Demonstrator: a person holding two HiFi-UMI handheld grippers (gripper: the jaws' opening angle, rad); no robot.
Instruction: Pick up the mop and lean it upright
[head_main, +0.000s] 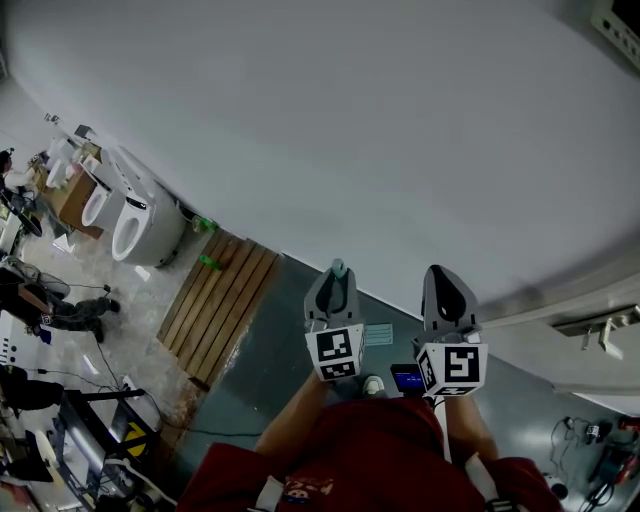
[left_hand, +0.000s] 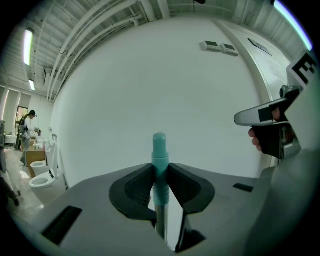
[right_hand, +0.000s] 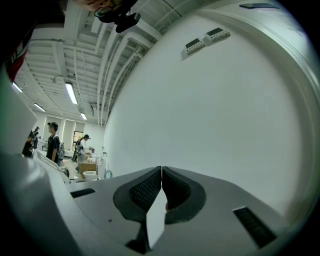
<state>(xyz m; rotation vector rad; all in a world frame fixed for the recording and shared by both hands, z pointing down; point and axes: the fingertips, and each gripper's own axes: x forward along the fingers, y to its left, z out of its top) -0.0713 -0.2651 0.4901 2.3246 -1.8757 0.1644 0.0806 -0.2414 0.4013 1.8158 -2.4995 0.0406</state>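
The mop handle (left_hand: 159, 150) is teal-tipped over silver, the wall (head_main: 350, 120) white, the slatted platform (head_main: 220, 300) brown.

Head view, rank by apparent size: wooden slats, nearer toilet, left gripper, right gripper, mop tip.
1. slats
2. toilet, left gripper, right gripper: these look about alike. The grippers sit close to the camera, so no ranking.
3. mop tip, smallest

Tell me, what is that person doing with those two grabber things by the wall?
A person faces a white wall with a tool in each hand. The left hand-held gripper is clamped on the teal top of a mop handle, which stands upright. The right hand-held gripper is shut and empty. Whether the handle leans on the wall yet cannot be seen.
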